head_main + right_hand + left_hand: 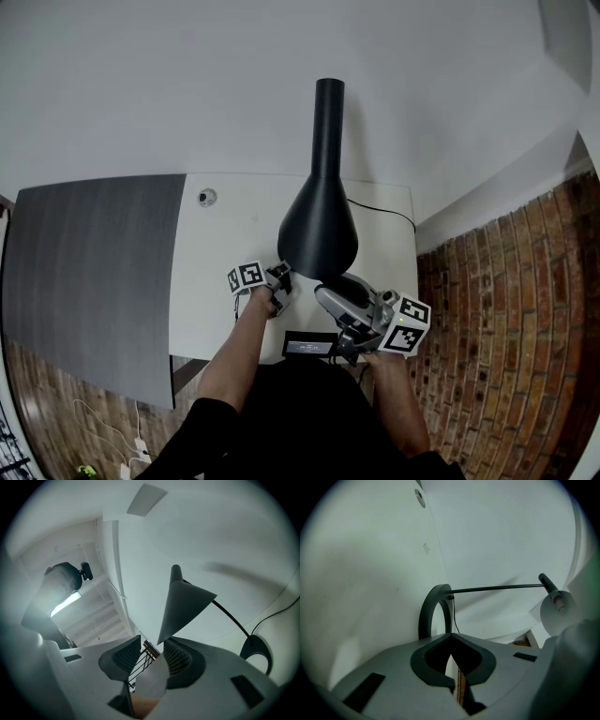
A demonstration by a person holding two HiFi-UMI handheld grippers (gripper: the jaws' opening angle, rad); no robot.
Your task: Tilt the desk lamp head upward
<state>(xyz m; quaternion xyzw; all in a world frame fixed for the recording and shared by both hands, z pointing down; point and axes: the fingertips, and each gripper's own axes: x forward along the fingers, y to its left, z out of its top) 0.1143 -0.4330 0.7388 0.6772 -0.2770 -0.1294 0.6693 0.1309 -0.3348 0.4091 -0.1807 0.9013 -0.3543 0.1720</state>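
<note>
The black desk lamp stands on the white desk (pixel 225 244). Its cone-shaped head (pixel 319 230) points toward me, and the neck (pixel 328 103) runs away. My left gripper (pixel 281 279) sits at the head's lower left, shut, with nothing between its jaws (pixel 450 637). From it I see the lamp's ring base (pixel 433 609) and thin rod (pixel 497 588). My right gripper (pixel 330 298) is at the head's lower right edge and stands open (pixel 152 651). The lamp head (pixel 185 604) rises just past its fingertips, its rim corner at the gap.
A dark rectangular device (pixel 309 345) lies at the desk's near edge. The desk has a round grommet (pixel 207 197) at its back left. The lamp cord (pixel 384 211) trails to the right. A dark grey panel (pixel 89 272) adjoins the left side; brick floor (pixel 506 309) lies on the right.
</note>
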